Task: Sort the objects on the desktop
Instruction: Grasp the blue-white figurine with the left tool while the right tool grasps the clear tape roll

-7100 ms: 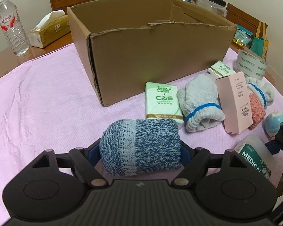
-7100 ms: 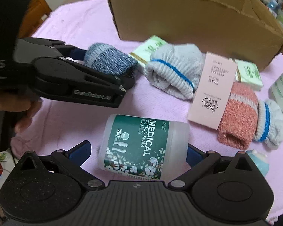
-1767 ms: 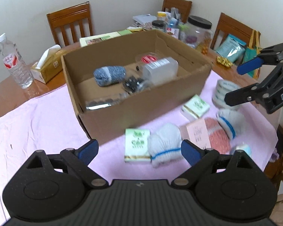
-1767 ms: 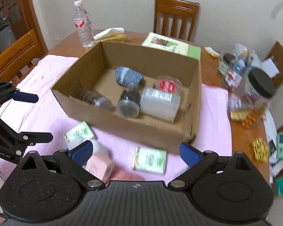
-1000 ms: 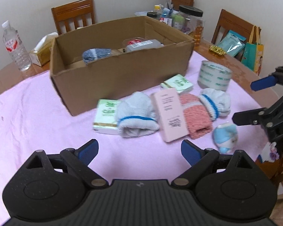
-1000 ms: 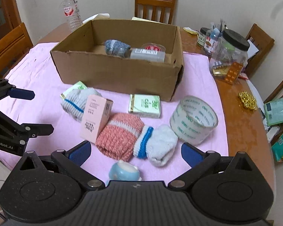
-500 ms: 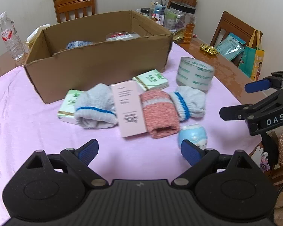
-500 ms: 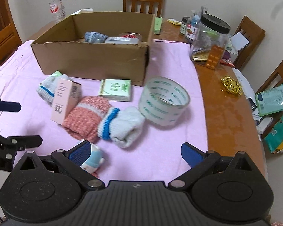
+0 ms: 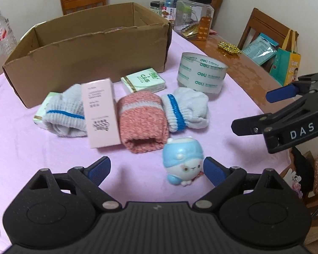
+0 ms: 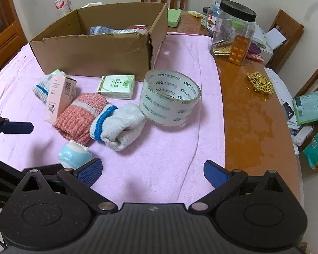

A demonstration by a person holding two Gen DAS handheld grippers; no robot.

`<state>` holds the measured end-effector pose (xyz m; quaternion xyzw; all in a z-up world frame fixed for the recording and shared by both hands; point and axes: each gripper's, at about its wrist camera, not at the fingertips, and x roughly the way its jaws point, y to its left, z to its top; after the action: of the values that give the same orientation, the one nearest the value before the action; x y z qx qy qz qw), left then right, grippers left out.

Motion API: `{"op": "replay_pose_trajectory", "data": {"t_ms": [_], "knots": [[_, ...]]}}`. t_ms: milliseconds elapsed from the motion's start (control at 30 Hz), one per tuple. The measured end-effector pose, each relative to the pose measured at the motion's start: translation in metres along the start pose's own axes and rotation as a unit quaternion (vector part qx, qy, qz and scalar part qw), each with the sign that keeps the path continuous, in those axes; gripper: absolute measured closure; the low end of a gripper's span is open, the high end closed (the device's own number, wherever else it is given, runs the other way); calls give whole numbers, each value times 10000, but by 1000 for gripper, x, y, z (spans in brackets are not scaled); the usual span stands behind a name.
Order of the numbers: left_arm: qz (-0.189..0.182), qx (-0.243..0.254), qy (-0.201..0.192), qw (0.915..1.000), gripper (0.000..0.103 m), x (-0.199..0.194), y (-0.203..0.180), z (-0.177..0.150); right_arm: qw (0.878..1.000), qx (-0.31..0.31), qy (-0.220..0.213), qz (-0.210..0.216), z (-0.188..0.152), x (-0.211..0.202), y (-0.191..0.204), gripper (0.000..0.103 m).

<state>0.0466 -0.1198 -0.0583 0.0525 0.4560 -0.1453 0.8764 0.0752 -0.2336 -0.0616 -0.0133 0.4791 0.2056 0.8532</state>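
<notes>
A cardboard box point(image 9: 89, 48) stands at the back of the pink cloth; in the right wrist view point(image 10: 95, 50) it holds a blue sock and other items. In front lie a pink carton point(image 9: 100, 114), a pink sock point(image 9: 143, 122), a white sock with blue band point(image 9: 186, 110), a grey-white sock point(image 9: 63, 114), a tissue pack point(image 9: 143, 82), a tape roll point(image 9: 201, 75) and a blue toy figure point(image 9: 183, 163). My left gripper point(image 9: 156, 169) is open, the toy just inside its right finger. My right gripper point(image 10: 152, 171) is open and empty, over bare cloth near the tape roll point(image 10: 169, 97).
A big jar with black lid point(image 10: 233, 31), a pill blister point(image 10: 237, 49) and a gold ornament point(image 10: 259, 82) sit on the bare wood at the right. A water bottle point(image 9: 3, 35) stands at the far left. Chairs ring the table. Bags point(image 9: 284, 65) lie off the right edge.
Both grippers have come lower and closer to the loose objects. The blue toy now lies between my left fingers. Both stay open.
</notes>
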Motion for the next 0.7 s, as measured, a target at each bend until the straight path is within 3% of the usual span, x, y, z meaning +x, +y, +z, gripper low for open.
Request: {"op": "replay_pose_trajectory", "data": {"t_ms": [367, 467, 700], "knots": [[50, -306, -125, 9994, 12, 12, -27, -5, 9997, -192, 54, 134, 1, 15, -23, 0], [31, -455, -169, 9988, 25, 13, -29, -5, 9996, -230, 48, 170, 2, 17, -28, 0], [257, -577, -191, 9978, 31, 17, -37, -3, 9991, -341, 47, 263, 3, 20, -39, 0]]}}
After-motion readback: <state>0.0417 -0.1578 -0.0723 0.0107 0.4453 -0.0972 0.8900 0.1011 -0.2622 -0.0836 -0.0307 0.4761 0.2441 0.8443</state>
